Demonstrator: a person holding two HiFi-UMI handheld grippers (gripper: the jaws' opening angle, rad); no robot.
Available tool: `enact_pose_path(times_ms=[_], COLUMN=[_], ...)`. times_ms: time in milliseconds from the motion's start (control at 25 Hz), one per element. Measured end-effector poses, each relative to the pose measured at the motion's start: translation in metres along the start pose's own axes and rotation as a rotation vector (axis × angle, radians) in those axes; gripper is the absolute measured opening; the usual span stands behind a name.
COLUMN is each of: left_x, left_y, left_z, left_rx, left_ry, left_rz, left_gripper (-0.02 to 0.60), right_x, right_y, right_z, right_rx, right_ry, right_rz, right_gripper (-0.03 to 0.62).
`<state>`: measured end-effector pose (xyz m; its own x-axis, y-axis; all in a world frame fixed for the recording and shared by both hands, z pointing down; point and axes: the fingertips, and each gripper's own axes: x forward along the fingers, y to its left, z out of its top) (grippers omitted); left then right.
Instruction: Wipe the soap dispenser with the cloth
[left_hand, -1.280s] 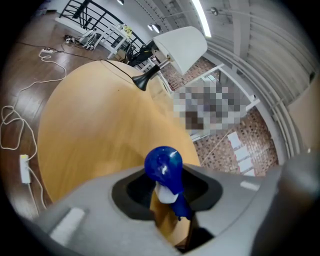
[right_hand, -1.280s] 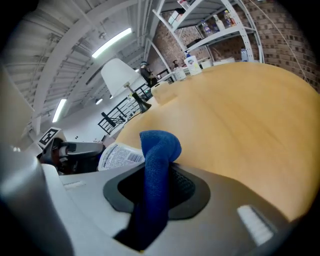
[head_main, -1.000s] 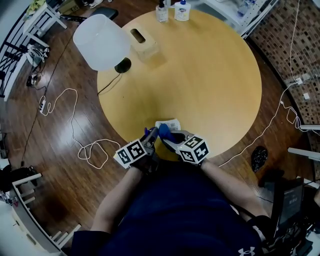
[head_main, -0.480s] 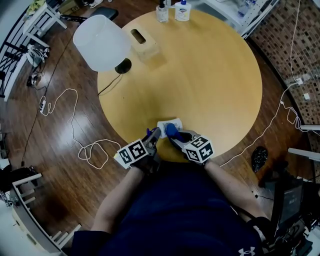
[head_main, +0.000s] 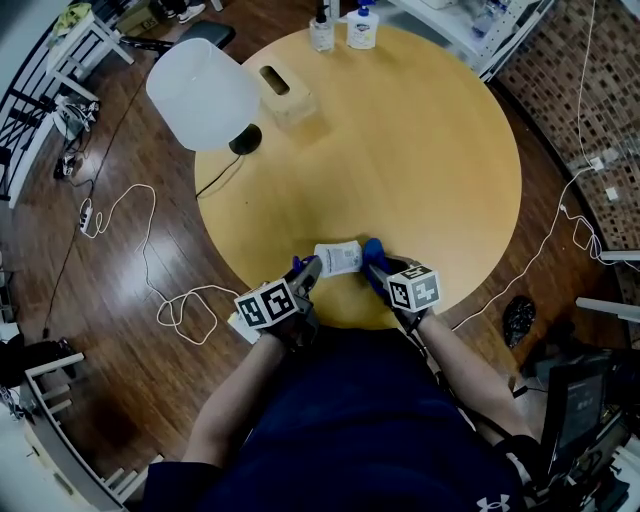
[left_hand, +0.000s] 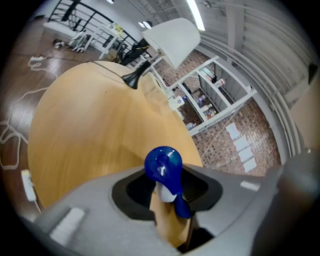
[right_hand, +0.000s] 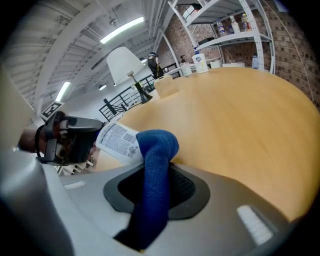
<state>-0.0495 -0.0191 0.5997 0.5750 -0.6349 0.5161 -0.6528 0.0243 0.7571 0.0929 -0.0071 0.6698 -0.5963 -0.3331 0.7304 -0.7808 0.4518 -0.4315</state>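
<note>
Head view: right gripper (head_main: 378, 264) has moved right along the soap dispenser (head_main: 338, 258), held sideways over the table (head_main: 420, 150) edge. Left gripper view: left gripper (left_hand: 166, 176) clamped on its pump. Right gripper view: cloth (right_hand: 155, 165) clamped, against the label; wiping judged unfinished.

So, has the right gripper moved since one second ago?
Yes. In the head view, the right gripper, holding the cloth, moved rightward along the near edge of the table, from over the soap dispenser to its right end.
</note>
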Motion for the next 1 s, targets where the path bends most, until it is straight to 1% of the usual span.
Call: enact_pose_path(times_ms=[40, 80, 120, 160, 240, 280, 320, 360, 400, 440, 480, 520, 600, 640, 680, 760, 840, 880, 920, 960, 1000], left_x=[0.001, 0.004, 0.008, 0.014, 0.022, 0.021, 0.019, 0.016, 0.014, 0.014, 0.015, 0.017, 0.018, 0.016, 0.014, 0.01, 0.006, 0.005, 0.007, 0.01, 0.015], left_y=[-0.01, -0.024, -0.04, -0.054, -0.072, -0.077, -0.079, -0.08, -0.078, -0.077, -0.077, -0.076, -0.075, -0.074, -0.074, -0.074, -0.075, -0.076, -0.077, -0.078, -0.078], left_z=[0.004, 0.006, 0.004, -0.001, -0.024, -0.037, -0.049, -0.056, -0.059, -0.058, -0.055, -0.049, -0.039, -0.035, -0.033, -0.031, -0.032, -0.033, -0.034, -0.034, -0.033], left_rx=[0.129, 0.307, 0.518, 0.745, 1.19, 1.386, 1.549, 1.667, 1.736, 1.763, 1.758, 1.73, 1.628, 1.556, 1.466, 1.234, 0.995, 0.909, 0.859, 0.844, 0.858], left_ry=[0.037, 0.092, 0.166, 0.255, 0.463, 0.572, 0.674, 0.756, 0.807, 0.825, 0.811, 0.775, 0.689, 0.644, 0.591, 0.469, 0.353, 0.306, 0.266, 0.234, 0.208], left_rz=[0.014, 0.016, 0.002, -0.028, -0.122, -0.173, -0.213, -0.234, -0.237, -0.229, -0.212, -0.19, -0.136, -0.108, -0.083, -0.042, -0.019, -0.008, 0.005, 0.022, 0.042], left_gripper=[0.133, 0.135, 0.135, 0.133, 0.133, 0.133, 0.133, 0.133, 0.133, 0.135, 0.143, 0.155, 0.204, 0.221, 0.23, 0.23, 0.23, 0.23, 0.23, 0.23, 0.229], right_x=[-0.003, -0.006, -0.01, -0.014, -0.021, -0.024, -0.026, -0.028, -0.03, -0.032, -0.033, -0.034, -0.035, -0.036, -0.035, -0.034, -0.033, -0.032, -0.033, -0.033, -0.033], right_y=[-0.004, -0.007, -0.01, -0.013, -0.018, -0.018, -0.018, -0.017, -0.017, -0.015, -0.014, -0.013, -0.01, -0.009, -0.009, -0.007, -0.005, -0.004, -0.004, -0.004, -0.004], right_z=[0.001, 0.003, 0.006, 0.008, 0.011, 0.013, 0.014, 0.016, 0.017, 0.018, 0.018, 0.019, 0.02, 0.02, 0.019, 0.017, 0.017, 0.017, 0.018, 0.018, 0.019], right_rx=[0.013, 0.029, 0.045, 0.059, 0.078, 0.084, 0.089, 0.094, 0.097, 0.099, 0.102, 0.106, 0.115, 0.119, 0.122, 0.125, 0.128, 0.131, 0.136, 0.14, 0.144], right_ry=[-0.006, -0.018, -0.033, -0.048, -0.074, -0.087, -0.101, -0.115, -0.126, -0.136, -0.143, -0.148, -0.154, -0.156, -0.156, -0.156, -0.16, -0.165, -0.169, -0.173, -0.175], right_rz=[-0.013, -0.023, -0.03, -0.036, -0.047, -0.046, -0.042, -0.036, -0.031, -0.027, -0.024, -0.02, -0.012, -0.01, -0.008, -0.005, 0.007, 0.014, 0.019, 0.022, 0.023], right_gripper=[0.101, 0.101, 0.101, 0.101, 0.103, 0.103, 0.103, 0.103, 0.103, 0.103, 0.103, 0.103, 0.103, 0.103, 0.103, 0.104, 0.104, 0.104, 0.104, 0.104, 0.104])
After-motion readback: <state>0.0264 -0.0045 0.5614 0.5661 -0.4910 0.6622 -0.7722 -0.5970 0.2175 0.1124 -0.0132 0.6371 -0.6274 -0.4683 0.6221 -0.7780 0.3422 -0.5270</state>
